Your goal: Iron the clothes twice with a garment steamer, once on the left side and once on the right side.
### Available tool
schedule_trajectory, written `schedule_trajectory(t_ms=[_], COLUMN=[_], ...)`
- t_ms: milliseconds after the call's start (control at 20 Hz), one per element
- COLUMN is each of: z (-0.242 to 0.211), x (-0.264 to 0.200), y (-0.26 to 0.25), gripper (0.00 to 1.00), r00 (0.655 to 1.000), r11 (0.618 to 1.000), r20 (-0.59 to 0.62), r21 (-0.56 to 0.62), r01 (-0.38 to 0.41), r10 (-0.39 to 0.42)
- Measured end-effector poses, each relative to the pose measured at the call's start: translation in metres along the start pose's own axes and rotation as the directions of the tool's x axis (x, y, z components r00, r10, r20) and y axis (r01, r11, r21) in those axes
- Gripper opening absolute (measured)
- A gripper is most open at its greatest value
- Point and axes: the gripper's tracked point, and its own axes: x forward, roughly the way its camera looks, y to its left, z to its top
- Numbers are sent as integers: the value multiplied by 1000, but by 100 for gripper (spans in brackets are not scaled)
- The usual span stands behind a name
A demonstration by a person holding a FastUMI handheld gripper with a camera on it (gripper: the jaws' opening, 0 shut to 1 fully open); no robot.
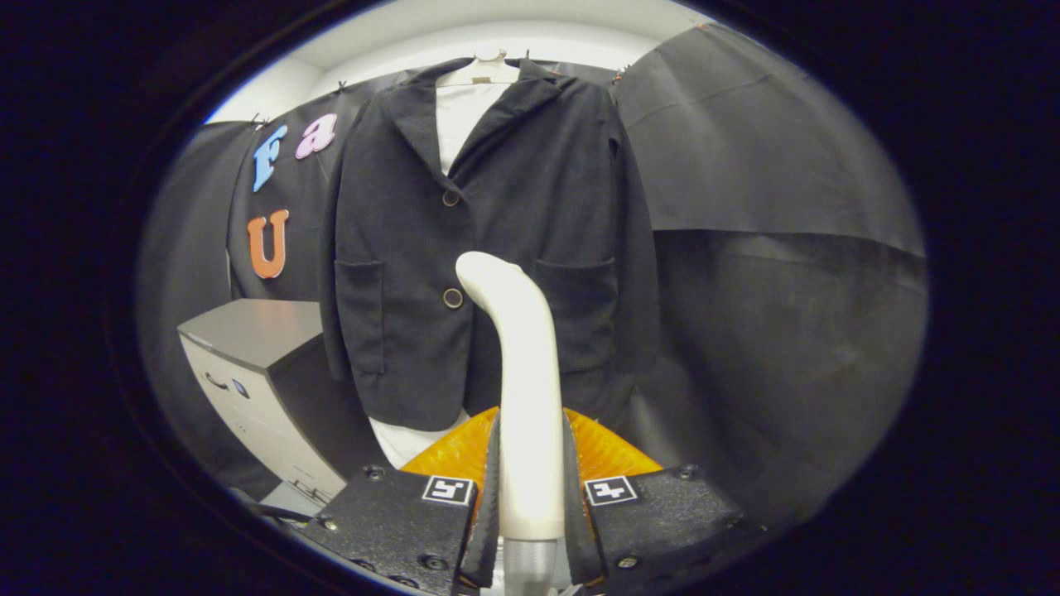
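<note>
Black jacket [476, 240] fills upper centre of frame, hung on a pale hanger [480, 70] over a white garment [460, 116], front facing out and flat so both sides can be steamed; the white hem peeks out below at lower centre-left. Booth wall cloth behind it, a fold running across the right half. Grey cabinet [265, 372] at lower left, beside the jacket's left-of-frame edge, near but apart; likely no obstruction for a pass down that side, though a low stroke there might come close. White steamer handle [522, 389] rises in centre of frame, curved tip overlapping the jacket's lower button [452, 298] area; can't tell if the tip touches the fabric. Orange part of steamer [596, 447] shows behind the fingers at lower centre. Gripper [530, 497] at bottom centre: both black fingers pressed against the handle's sides, closed narrow, holding it upright so the head points at the cloth. Nothing between steamer and jacket.
</note>
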Motion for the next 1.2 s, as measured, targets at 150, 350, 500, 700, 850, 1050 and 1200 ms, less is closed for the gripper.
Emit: schedule_trajectory(t_ms=[150,350,500,700,850,1050,1200], z=[-7,-16,-26,-26,-6,22,37], x=[-2,-3,-6,-11,-26,-53,-76], y=[3,4,3,7,13,22,33], gripper=[36,36,36,36,36,36,36], r00=[999,997,992,988,991,993,995], r11=[999,998,996,990,987,978,971], r20=[-32,-62,-105,-117,-69,-9,40], r21=[28,37,65,115,119,173,218], r01=[-28,-51,-62,-82,-107,-117,-100], r10=[29,53,69,96,116,120,93])
